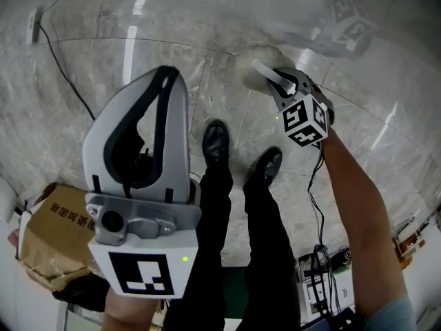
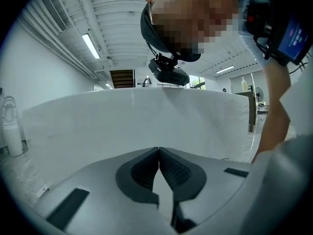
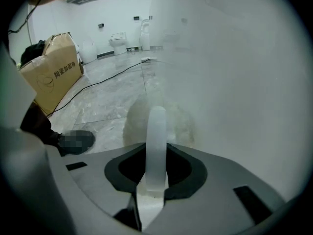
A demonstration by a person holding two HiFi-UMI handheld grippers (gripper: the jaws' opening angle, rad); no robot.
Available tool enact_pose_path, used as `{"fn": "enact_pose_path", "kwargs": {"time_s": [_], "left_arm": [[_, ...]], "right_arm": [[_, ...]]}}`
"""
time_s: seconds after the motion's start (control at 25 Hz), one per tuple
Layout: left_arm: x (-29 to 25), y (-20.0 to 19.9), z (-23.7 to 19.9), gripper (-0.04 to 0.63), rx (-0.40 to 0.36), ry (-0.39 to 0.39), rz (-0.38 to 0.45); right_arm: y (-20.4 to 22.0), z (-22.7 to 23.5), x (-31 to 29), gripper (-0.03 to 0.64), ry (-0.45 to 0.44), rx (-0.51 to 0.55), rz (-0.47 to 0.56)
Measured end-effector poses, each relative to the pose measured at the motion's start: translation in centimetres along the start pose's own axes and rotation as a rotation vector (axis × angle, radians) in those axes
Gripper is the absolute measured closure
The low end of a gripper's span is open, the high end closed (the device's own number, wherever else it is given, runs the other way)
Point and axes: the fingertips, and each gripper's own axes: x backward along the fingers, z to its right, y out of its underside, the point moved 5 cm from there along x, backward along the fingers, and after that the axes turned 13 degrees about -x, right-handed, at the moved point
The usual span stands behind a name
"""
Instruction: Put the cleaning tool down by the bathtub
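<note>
The cleaning tool has a white handle [image 3: 156, 141] and a pale fluffy head [image 3: 134, 119]. The head rests low on the marble floor against the white bathtub wall [image 3: 234, 82]. My right gripper [image 3: 155, 177] is shut on the handle, which stands upright between the jaws. From the head view, the right gripper [image 1: 279, 83] holds the tool's head [image 1: 253, 66] at the foot of the glossy bathtub [image 1: 289, 5]. My left gripper [image 1: 169, 71] is raised close to the head camera, away from the tool. The left gripper [image 2: 159, 155] is shut and empty, facing the bathtub side [image 2: 146, 116].
A brown cardboard box [image 1: 52, 233] stands on the floor at the left, also seen in the right gripper view [image 3: 54, 70]. A black cable [image 1: 62, 67] runs across the marble tiles. The person's black shoes [image 1: 216, 140] stand mid-floor. Cabled equipment [image 1: 324, 281] lies at lower right.
</note>
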Motion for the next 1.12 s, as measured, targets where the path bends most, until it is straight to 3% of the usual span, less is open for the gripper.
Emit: {"fn": "enact_pose_path", "kwargs": {"time_s": [0.68,0.96,1.12], "left_arm": [[0.1,-0.7,-0.1,0.578,0.009,-0.006,0.012],[0.2,-3.6,0.6,0.578,0.014,-0.011,0.048],[1.2,-6.2,1.0,0.578,0.013,-0.015,0.080]], "right_arm": [[-1.3,0.7,0.3,0.495,0.030,-0.012,0.021],[-4.6,-1.2,5.7,0.512,0.039,-0.091,0.156],[-7.6,-2.9,10.9,0.525,0.046,-0.187,0.266]]}}
